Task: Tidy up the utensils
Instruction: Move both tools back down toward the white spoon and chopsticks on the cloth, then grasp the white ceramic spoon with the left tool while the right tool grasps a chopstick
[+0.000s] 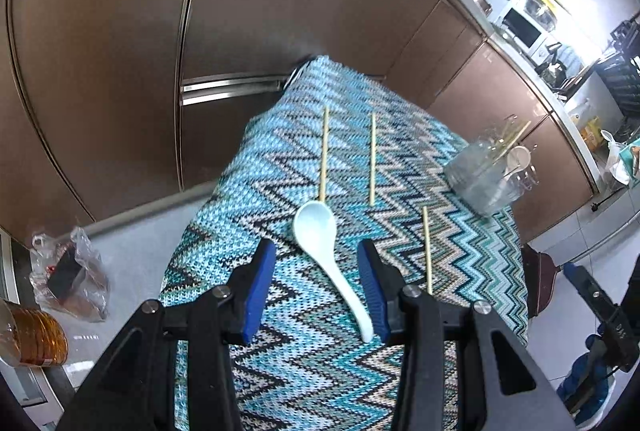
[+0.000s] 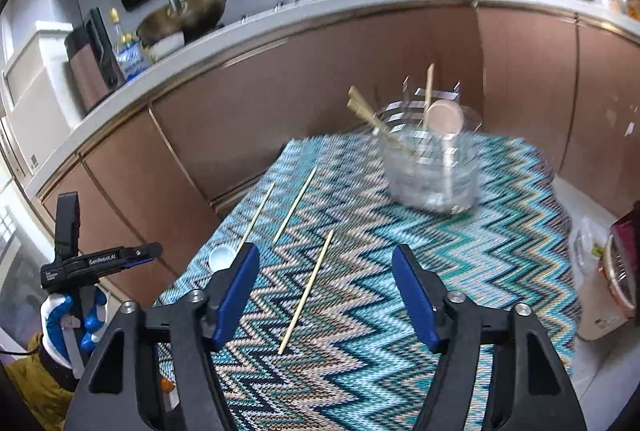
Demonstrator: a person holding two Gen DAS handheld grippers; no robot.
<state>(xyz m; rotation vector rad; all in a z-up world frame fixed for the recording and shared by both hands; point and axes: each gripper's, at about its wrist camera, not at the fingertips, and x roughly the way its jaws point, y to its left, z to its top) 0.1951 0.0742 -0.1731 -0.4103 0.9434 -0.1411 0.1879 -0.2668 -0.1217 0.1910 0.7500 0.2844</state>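
Note:
A white ceramic spoon (image 1: 326,259) lies on the zigzag-patterned tablecloth (image 1: 460,231), its handle between the open fingers of my left gripper (image 1: 316,263). Three loose chopsticks lie on the cloth: two side by side beyond the spoon (image 1: 323,155) (image 1: 373,159), one to its right (image 1: 427,251). A clear holder (image 1: 486,175) at the right edge holds chopsticks and a spoon. In the right wrist view, my right gripper (image 2: 325,267) is open and empty above the nearest chopstick (image 2: 306,293); the holder (image 2: 432,167) stands beyond it, and the spoon's bowl (image 2: 222,257) shows at left.
Brown kitchen cabinets (image 2: 320,79) run close behind the table. A counter with a wok (image 2: 184,15), bottle and appliances lies above them. A plastic bag (image 1: 70,271) sits on the floor at left; a packet (image 2: 604,283) lies right of the table.

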